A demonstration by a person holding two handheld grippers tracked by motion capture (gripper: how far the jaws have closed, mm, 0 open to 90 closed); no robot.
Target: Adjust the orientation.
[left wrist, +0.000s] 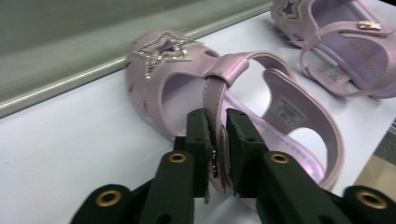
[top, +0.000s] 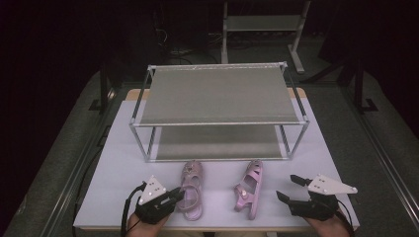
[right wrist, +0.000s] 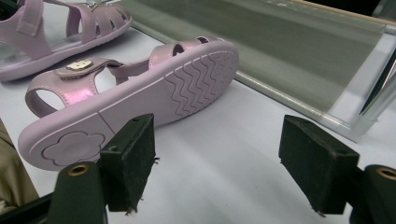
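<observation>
**Left gripper pinching left sandal strap, right gripper spread and empty**

Left gripper (top: 174,195): near-left on the white table (top: 118,163), held in the person's left hand (top: 144,223). Jaws pressed onto the ankle strap of the left pink sandal (top: 190,190). The left gripper view confirms it: the strap (left wrist: 215,116) sits between the two black pads (left wrist: 198,135), both touching it.

Left sandal: upright on its sole, toe pointing far toward the rack, glitter star (left wrist: 164,50) on the toe piece. It sits just near of the rack's lower shelf edge.

Shoe rack (top: 220,94): two-tier metal frame with grey shelves, centred on the table, far of both sandals. Both shelves are bare.

Right pink sandal (top: 250,189): just right of the left one, not touching it. It is tipped on its side; the right gripper view shows the sole (right wrist: 140,100) facing the camera, with a wavy tread and a flower mark at the heel. Strap closed, with a small metal buckle (right wrist: 78,65).

Right gripper (top: 291,187): near-right on the table, held in the person's right hand (top: 330,223). Jaws spread wide, nothing between them. It sits right of the tipped sandal, apart from it, with the left pad (right wrist: 130,161) close to the sandal's heel in its own view.
</observation>
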